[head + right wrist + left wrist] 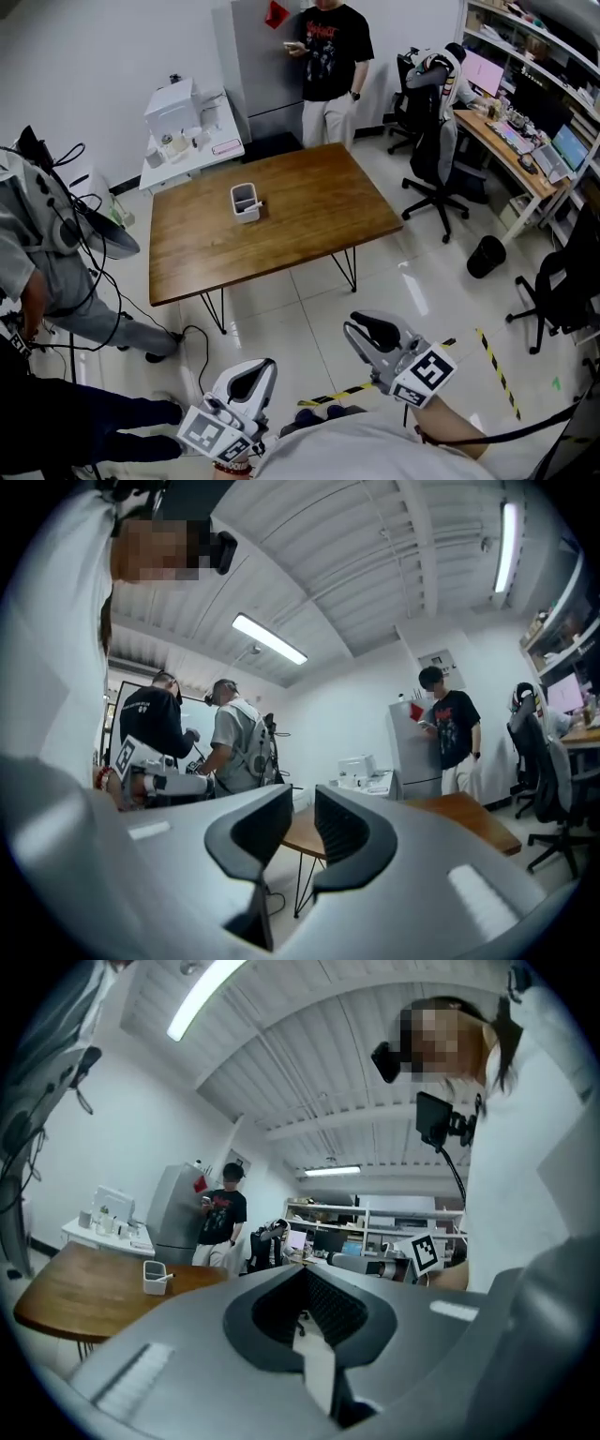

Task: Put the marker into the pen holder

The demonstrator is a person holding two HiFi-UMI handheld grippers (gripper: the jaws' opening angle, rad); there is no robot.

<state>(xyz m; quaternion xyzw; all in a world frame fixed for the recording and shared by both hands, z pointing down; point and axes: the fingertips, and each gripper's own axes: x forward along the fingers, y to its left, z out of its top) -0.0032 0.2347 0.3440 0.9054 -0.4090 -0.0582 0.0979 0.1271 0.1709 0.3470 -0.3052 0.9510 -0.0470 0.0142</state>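
Note:
A white pen holder (245,201) stands near the middle of the wooden table (319,211), far ahead of me. A small dark marker (260,204) rests at the holder's right side; I cannot tell whether its end is inside. The holder (154,1277) also shows small in the left gripper view. Both grippers are held low over the floor, well short of the table. My left gripper (249,377) (305,1277) has its jaws together and holds nothing. My right gripper (374,329) (302,808) shows a narrow gap between its jaws and is empty.
A person in a black T-shirt (329,56) stands behind the table by a grey cabinet (262,56). Another person with cables (47,253) stands at the left. A white side table (192,141), office chairs (436,159), a black bin (486,256) and floor tape (494,361) surround the table.

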